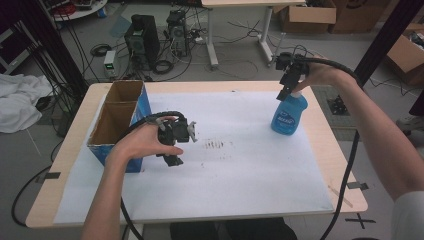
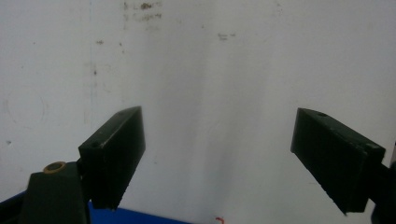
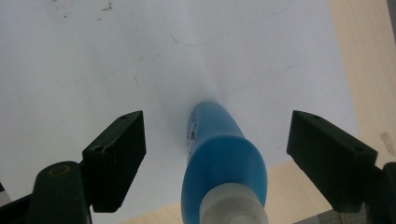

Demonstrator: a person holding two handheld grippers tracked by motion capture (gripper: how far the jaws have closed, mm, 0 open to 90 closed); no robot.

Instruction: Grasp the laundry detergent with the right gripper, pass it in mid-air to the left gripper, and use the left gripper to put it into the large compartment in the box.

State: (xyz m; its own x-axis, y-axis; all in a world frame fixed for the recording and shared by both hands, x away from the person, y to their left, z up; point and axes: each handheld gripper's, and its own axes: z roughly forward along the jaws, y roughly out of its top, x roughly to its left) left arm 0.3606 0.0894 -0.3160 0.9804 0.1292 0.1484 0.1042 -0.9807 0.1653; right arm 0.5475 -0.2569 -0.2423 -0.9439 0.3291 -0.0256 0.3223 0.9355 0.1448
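A blue spray bottle with a white top stands upright on the white sheet at the table's right. My right gripper hangs directly above its top, jaws spread wide. From the right gripper view the bottle rises between the two jaws without touching either, and my right gripper is open. My left gripper hovers over the sheet beside the cardboard box, pointing down. In the left gripper view my left gripper is open with only bare stained paper between the jaws.
An open cardboard box with blue sides sits at the table's left. A smudge of brown marks lies mid-sheet. The white sheet covers most of the wooden table. Computers, cables and boxes stand on the floor beyond.
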